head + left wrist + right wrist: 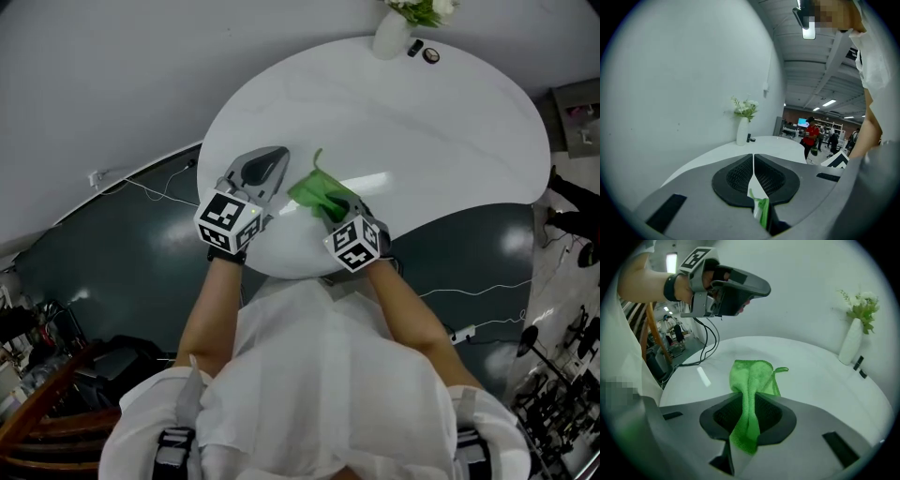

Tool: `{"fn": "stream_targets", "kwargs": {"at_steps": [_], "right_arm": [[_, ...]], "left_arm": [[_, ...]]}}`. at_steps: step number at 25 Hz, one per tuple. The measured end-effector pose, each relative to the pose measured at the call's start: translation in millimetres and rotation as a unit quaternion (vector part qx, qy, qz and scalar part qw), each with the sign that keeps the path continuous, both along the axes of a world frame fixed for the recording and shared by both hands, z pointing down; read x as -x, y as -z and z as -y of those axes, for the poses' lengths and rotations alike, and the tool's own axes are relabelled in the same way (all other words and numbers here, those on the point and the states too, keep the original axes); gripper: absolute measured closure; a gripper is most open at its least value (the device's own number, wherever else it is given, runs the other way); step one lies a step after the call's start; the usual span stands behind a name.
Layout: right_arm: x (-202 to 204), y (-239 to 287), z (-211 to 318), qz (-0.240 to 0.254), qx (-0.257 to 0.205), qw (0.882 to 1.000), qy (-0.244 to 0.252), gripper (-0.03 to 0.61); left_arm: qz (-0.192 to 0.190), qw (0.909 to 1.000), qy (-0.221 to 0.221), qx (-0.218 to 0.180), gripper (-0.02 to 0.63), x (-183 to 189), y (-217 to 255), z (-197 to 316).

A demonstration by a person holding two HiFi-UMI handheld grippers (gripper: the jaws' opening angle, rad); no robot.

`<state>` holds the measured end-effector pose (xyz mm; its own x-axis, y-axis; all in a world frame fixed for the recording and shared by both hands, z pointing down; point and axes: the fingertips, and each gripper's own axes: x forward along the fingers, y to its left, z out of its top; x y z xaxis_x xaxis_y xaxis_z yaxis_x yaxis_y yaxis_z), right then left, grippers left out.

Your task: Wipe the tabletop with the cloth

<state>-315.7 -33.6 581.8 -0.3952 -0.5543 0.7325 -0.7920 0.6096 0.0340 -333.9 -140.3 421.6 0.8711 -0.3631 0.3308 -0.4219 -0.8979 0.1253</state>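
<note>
A green cloth (317, 190) lies bunched on the near part of the round white tabletop (422, 122). My right gripper (334, 208) is shut on it; in the right gripper view the cloth (752, 376) runs back between the jaws and spreads onto the tabletop (815, 376) ahead. My left gripper (270, 161) hovers just left of the cloth, shut with nothing in it. In the left gripper view that gripper (753, 159) has its jaws meeting, and a sliver of green cloth (763, 212) shows below them. The left gripper (736, 287) also hangs above the table in the right gripper view.
A white vase with flowers (392, 36) and two small dark objects (423, 51) stand at the table's far edge. Cables (159, 192) run over the dark floor at left. A wooden chair (42, 403) is at lower left, equipment (562, 394) at lower right.
</note>
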Motion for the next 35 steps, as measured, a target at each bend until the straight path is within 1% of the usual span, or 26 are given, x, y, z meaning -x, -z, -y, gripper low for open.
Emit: {"fn": "stream_targets", "kwargs": {"at_steps": [2, 5, 8, 10, 13, 16, 18, 21, 24, 26, 29, 32, 35], "right_arm": [[9, 0, 10, 0.008, -0.003, 1.0, 0.025, 0.509], [4, -3, 28, 0.015, -0.009, 0.999, 0.045, 0.509], [-17, -2, 48, 0.024, -0.012, 0.999, 0.043, 0.509], [-40, -1, 64, 0.03, -0.016, 0.999, 0.038, 0.509], [-94, -2, 87, 0.024, -0.026, 0.999, 0.011, 0.509], [-163, -7, 109, 0.021, -0.03, 0.998, -0.048, 0.509], [-210, -8, 119, 0.018, -0.029, 0.996, -0.085, 0.509], [-272, -9, 132, 0.0, -0.034, 0.991, -0.126, 0.509], [-314, -11, 143, -0.017, -0.034, 0.985, -0.168, 0.509], [-325, -12, 149, -0.03, -0.03, 0.981, -0.191, 0.509], [-319, -9, 158, -0.059, -0.037, 0.975, -0.209, 0.509], [-298, -5, 166, -0.069, -0.046, 0.972, -0.222, 0.509], [-262, -5, 179, -0.062, -0.05, 0.974, -0.21, 0.509]], "left_arm": [[0.003, 1.0, 0.007, 0.0, 0.592, -2, -1, 1], [0.014, 0.9996, 0.024, 0.002, 0.592, -5, -4, 2], [0.018, 0.9982, 0.058, 0.005, 0.592, -8, -5, 3], [0.018, 0.9966, 0.08, 0.007, 0.592, -15, -5, 5], [0.017, 0.9944, 0.104, 0.008, 0.592, -32, -9, 8], [0.014, 0.992, 0.125, 0.008, 0.592, -45, -14, 15], [0.013, 0.9904, 0.138, 0.009, 0.592, -51, -16, 17], [0.01, 0.9876, 0.156, 0.011, 0.592, -55, -18, 18], [0.008, 0.9855, 0.169, 0.013, 0.592, -54, -21, 21], [0.007, 0.9844, 0.175, 0.014, 0.592, -51, -22, 21], [0.006, 0.9813, 0.192, 0.017, 0.592, -40, -23, 19], [0.004, 0.9791, 0.203, 0.019, 0.592, -29, -24, 20], [0.003, 0.9763, 0.215, 0.019, 0.592, -14, -25, 21]]}}
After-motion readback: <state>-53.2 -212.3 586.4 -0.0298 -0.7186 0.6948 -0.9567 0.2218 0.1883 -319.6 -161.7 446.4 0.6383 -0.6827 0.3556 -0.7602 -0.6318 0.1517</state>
